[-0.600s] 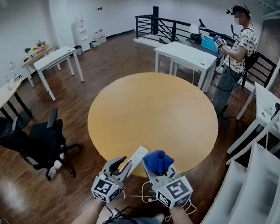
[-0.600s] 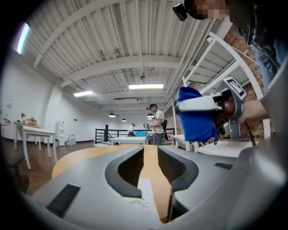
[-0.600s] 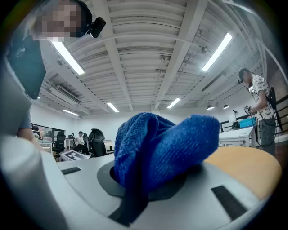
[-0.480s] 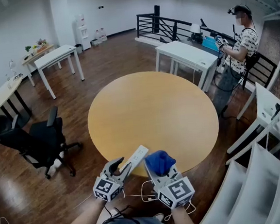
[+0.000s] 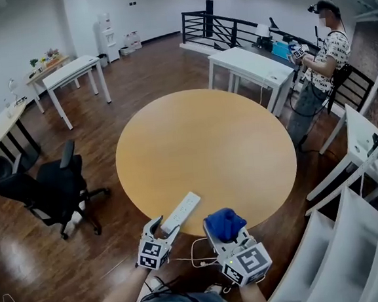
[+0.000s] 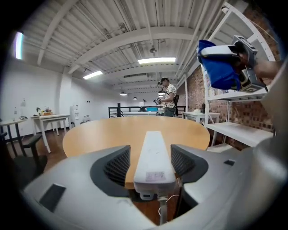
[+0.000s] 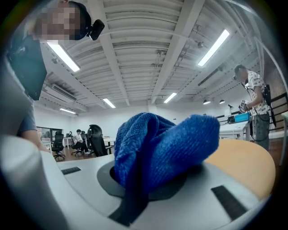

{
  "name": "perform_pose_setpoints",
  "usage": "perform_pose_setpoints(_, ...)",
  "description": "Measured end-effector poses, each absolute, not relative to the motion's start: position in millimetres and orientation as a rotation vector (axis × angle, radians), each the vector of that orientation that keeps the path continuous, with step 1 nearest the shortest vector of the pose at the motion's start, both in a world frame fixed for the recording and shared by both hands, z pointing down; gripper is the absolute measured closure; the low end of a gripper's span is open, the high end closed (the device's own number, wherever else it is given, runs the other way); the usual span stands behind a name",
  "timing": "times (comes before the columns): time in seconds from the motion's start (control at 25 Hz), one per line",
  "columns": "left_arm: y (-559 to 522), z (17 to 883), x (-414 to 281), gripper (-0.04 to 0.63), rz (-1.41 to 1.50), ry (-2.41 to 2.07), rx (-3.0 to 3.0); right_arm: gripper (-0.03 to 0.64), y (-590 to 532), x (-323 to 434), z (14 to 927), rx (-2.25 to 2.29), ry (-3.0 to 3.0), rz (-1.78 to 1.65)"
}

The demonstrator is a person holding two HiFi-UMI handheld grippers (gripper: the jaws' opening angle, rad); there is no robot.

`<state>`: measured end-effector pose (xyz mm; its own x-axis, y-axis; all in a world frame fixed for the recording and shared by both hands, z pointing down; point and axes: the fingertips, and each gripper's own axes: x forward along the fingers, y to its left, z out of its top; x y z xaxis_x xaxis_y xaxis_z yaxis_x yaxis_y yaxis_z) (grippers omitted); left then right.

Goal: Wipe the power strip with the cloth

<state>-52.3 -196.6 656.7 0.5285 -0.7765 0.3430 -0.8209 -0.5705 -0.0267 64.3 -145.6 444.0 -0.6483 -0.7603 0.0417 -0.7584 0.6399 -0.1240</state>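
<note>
Left gripper point(image 5: 165, 225): jaws stand wide, with the white power strip point(image 6: 152, 150) lying between them and a gap at each pad. Its near end and cord hang just past the rim of the round wooden table point(image 5: 208, 139). Right gripper point(image 5: 226, 234): clamped on the bunched blue cloth point(image 7: 162, 143), held beside the strip and clear of it. Cloth has not met strip, so I judge the whole wipe remains.

Nubby cloth point(image 7: 166, 143), smooth matt plastic power strip point(image 6: 153, 152)

open tabletop point(image 5: 205, 145) beyond power strip point(image 5: 181, 213), office chair point(image 5: 44, 189) left, shelving point(image 5: 354, 231) right
</note>
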Motion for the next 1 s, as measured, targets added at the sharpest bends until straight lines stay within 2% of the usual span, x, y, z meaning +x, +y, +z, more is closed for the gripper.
perform_pose_setpoints(0.08,-197,664,-48,0.278,0.510,-1.355,2.621,0.572,-145,66,447,-1.322,2.831,-0.219)
perform_pose_setpoints(0.56,-203,694,-35,0.275,0.564,-1.318,2.577,0.572,-141,68,461,-1.343,2.849,-0.271)
perform_pose_setpoints(0.64,-202,694,-35,0.298,0.578,-1.305,2.589,0.572,-141,67,462,-1.344,2.848,-0.278)
perform_pose_setpoints(1.0,-197,687,-37,0.301,0.624,-1.270,2.629,0.572,-141,65,458,-1.344,2.829,-0.276)
